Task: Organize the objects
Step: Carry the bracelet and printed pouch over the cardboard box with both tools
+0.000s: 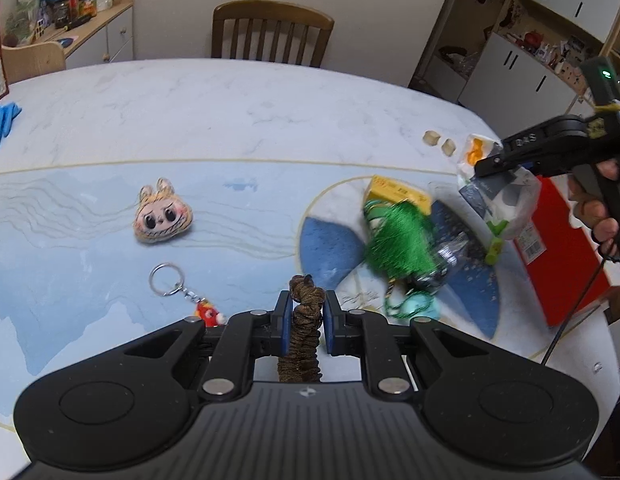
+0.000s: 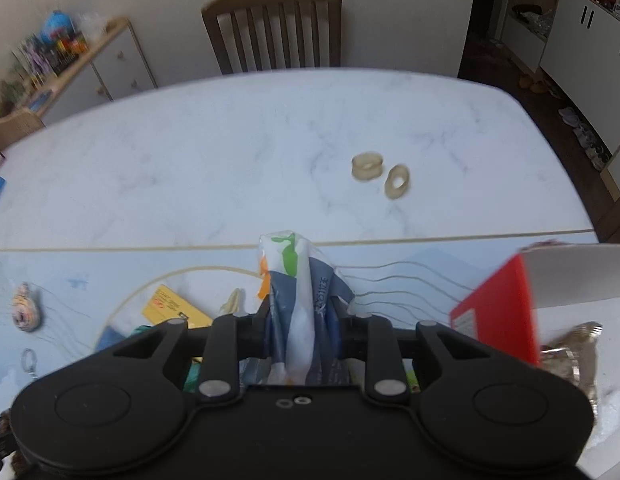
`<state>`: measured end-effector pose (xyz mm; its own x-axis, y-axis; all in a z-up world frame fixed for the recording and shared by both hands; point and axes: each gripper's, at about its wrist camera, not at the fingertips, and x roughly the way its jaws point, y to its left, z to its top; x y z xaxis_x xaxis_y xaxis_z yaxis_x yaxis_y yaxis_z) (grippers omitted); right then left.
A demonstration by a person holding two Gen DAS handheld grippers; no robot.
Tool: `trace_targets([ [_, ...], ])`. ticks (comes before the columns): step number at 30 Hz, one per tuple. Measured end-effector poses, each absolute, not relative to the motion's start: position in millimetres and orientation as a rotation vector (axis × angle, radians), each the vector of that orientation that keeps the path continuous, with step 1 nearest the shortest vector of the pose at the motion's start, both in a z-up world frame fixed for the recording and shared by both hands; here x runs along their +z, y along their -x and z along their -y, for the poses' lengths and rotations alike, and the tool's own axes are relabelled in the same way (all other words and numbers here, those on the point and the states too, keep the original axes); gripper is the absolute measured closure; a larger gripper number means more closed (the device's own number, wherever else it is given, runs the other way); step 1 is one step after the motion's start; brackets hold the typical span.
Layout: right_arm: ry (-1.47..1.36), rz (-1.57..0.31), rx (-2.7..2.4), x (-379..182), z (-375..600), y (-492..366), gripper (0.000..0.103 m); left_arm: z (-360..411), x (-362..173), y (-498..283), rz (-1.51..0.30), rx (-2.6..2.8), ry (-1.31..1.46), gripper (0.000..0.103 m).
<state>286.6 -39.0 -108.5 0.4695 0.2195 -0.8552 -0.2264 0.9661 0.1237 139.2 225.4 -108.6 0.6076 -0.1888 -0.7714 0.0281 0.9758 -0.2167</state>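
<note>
Packet (image 2: 300, 300) is hanging crumpled between the right gripper (image 2: 300, 312) pads, pinched and lifted off the pile (image 1: 401, 240) below it, likely bound for the red box (image 2: 501, 304) just right. Left gripper (image 1: 306, 316) is clamping a brown cord (image 1: 304, 332).
</note>
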Motion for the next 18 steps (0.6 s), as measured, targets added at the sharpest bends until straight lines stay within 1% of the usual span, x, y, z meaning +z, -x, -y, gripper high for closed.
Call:
trace_targets([
  [5,-0.028,-0.995,0.319,-68.2,70.8,-271.6,0.078,-208.6,-86.0,-140.8,-0.889,-0.166,0.188,0.088],
  [9,-0.056,-0.965,0.324,-41.1,103.8,-262.5,0.078,-181.1,-65.7,-144.8,-0.865,-0.218,0.161,0.088],
  [14,-0.064,-0.937,0.318,-17.5,151.3,-253.5,0.078,-133.8,-49.7,-151.8,-0.84,-0.292,0.125,0.088],
  [18,-0.052,-0.915,0.283,-9.6,195.8,-247.0,0.078,-88.8,-42.1,-158.9,-0.832,-0.357,0.103,0.088],
])
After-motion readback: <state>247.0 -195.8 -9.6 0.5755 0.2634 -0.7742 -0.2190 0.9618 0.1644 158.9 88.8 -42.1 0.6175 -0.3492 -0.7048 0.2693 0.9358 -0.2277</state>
